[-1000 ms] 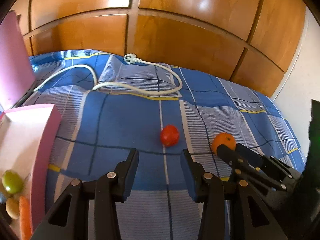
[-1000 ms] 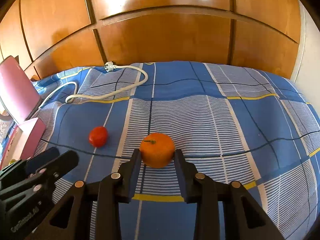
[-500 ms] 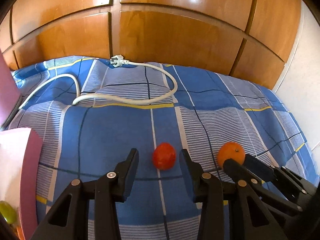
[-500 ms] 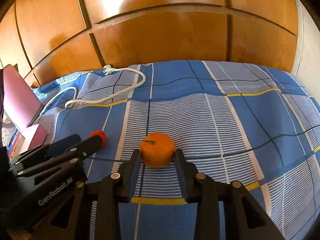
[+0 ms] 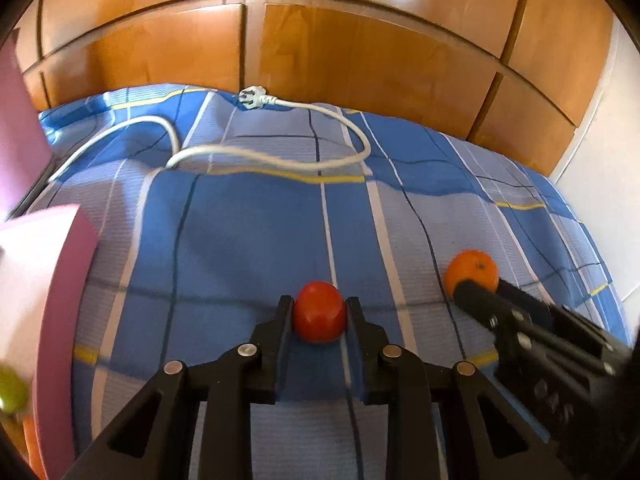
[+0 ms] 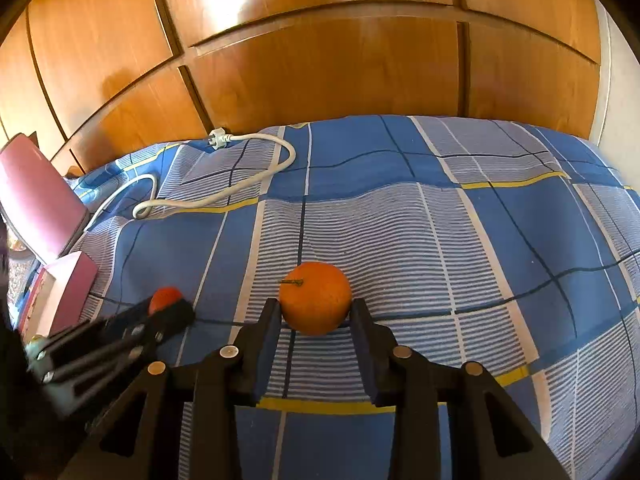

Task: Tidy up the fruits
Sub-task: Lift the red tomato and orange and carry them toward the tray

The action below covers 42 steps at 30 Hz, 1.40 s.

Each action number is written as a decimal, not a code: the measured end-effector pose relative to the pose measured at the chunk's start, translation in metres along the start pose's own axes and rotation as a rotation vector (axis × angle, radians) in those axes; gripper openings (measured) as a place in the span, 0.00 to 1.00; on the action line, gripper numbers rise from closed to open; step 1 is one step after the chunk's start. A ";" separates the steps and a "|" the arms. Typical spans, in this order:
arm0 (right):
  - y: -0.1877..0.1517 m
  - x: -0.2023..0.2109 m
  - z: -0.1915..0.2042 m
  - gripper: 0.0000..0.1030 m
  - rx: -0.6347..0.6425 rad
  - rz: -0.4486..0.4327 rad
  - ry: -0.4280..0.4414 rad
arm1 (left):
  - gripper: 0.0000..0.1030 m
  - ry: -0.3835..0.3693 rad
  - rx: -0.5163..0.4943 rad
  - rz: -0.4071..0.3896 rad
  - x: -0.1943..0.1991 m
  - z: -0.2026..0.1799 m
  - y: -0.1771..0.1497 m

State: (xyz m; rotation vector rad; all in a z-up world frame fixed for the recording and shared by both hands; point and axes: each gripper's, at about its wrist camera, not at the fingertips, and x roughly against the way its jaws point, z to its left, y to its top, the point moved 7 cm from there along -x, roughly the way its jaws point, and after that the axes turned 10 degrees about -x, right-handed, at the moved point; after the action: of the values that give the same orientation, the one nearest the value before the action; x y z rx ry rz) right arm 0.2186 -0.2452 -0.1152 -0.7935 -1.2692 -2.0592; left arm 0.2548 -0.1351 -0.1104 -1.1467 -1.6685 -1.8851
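Red tomato [image 5: 319, 312] sits between your left tool's [image 5: 319, 320] fingers, orange [image 6: 315, 298] between your right tool's [image 6: 316, 316]; both look clenched, ready to lift.

Tomato [image 5: 319, 312] left of orange [image 5: 472, 271]

a blue plaid bedspread [image 5: 248, 240] with yellow and white lines covers the bed. a white power cord [image 5: 280, 156] loops across its far part (plug [image 5: 250, 98] near the headboard). glossy wooden panels [image 6: 320, 80] rise behind.
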 end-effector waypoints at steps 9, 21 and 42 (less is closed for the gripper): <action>-0.022 0.016 0.007 0.34 0.019 0.024 0.021 | 0.25 0.026 0.026 -0.006 0.034 0.000 -0.043; -0.067 0.048 0.025 0.34 0.073 0.053 0.052 | 0.25 0.053 0.000 -0.019 0.070 -0.006 -0.085; -0.116 0.096 0.048 0.34 0.100 0.070 0.111 | 0.25 0.095 0.016 -0.073 0.130 0.001 -0.114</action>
State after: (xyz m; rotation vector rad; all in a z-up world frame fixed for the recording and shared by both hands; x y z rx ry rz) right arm 0.0795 -0.1743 -0.0915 -0.6595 -1.2545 -1.9400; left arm 0.0943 -0.0777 -0.0841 -0.9867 -1.6917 -1.9344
